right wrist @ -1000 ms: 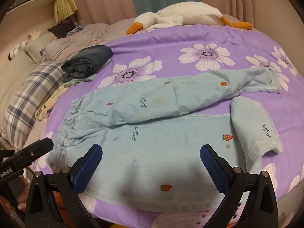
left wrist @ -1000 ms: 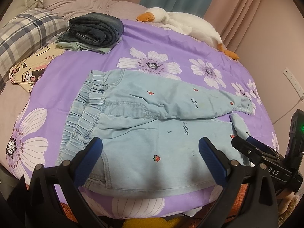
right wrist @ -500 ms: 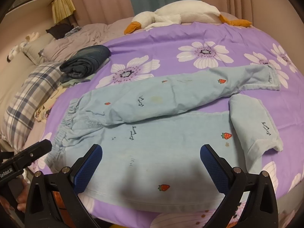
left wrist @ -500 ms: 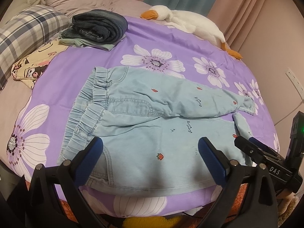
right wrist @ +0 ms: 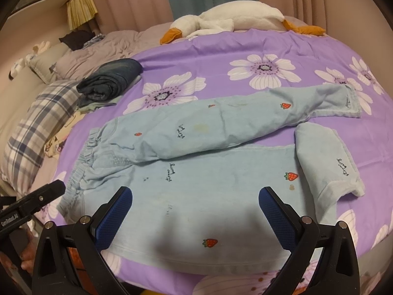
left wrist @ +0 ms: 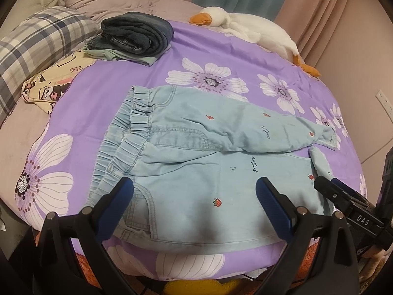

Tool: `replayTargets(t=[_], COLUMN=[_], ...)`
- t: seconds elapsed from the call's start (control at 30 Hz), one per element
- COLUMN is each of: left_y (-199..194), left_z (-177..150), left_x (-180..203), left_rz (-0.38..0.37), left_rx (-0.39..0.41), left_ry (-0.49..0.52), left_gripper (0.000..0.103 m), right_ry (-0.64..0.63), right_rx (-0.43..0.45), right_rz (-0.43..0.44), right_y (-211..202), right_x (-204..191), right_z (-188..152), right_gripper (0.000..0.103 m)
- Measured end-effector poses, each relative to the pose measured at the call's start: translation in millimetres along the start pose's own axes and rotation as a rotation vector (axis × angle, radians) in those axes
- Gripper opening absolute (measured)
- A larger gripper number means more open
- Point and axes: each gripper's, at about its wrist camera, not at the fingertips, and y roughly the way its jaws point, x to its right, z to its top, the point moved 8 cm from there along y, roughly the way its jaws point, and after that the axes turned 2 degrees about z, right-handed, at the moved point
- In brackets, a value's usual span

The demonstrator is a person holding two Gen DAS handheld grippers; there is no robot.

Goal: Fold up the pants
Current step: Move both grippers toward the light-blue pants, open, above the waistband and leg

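Left gripper [left wrist: 195,202] was wide open, holding nothing, hovering over the near edge of the pants [left wrist: 196,177]. Right gripper [right wrist: 196,211] likewise fully spread and empty. Pants lay flat on the purple floral bedspread [right wrist: 245,49], waistband at 9 o'clock, legs running toward 3, near cuff folded back. Dark folded jeans [left wrist: 137,33] sat at 11 o'clock, plush goose [right wrist: 231,22] at 12.

A: Left wrist view: low at the bed's near edge, over the waistband end of the pants [left wrist: 196,172], facing the far curtains.

B: Right wrist view: same edge, nearer the cuffs. Both share pants, plush goose [right wrist: 221,22], folded jeans [left wrist: 137,34].
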Motion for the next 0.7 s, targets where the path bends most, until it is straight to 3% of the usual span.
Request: replayTargets(t=[0.27, 0.7], left_y=[-1.1, -0.4], left_z=[-0.9, -2.0], left_x=[-2.0, -6.0], left_rz=[0.001, 0.009], left_rx=[-0.003, -0.008], left_ry=[-0.01, -0.023], left_gripper=[0.098, 0.097], right_ry=[-0.024, -0.001], right_rx=[-0.043, -0.006], right_rz=[-0.047, -0.026], right_y=[-1.8, -3.1], right_x=[5.7, 8.5], right_z=[-2.6, -2.1], right_gripper=[0.103, 0.103])
